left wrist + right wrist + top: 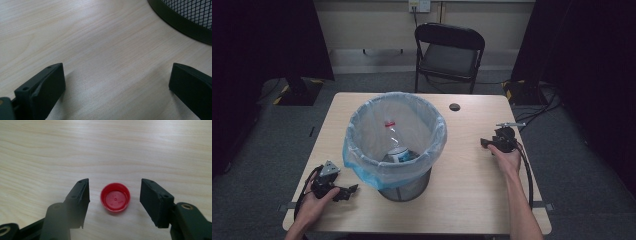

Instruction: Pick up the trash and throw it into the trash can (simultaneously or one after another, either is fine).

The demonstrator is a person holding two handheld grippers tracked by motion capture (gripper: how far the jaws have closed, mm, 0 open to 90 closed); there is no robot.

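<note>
Right gripper (114,195) is low over the surface (105,150), jaws spread with the red cap (115,200) sitting between them, gaps on both sides, no contact yet. In the high view the right gripper (492,144) sits right of the lined bin (396,145), near the surface's right side.

Left gripper (115,82): jaws spread wide, nothing between, resting on bare wood near the bin's mesh base (190,17).

Risks, as I judge them:
- Cap is short and round. If the jaws close too high they ride over the rim and it pops out.
- Off-centre closing means 1 jaw hits first and skids the cap across the wood.

Cap orientation: open side up, hollow interior showing. Axis vertical, no long axis to speak of; wider than tall.
</note>
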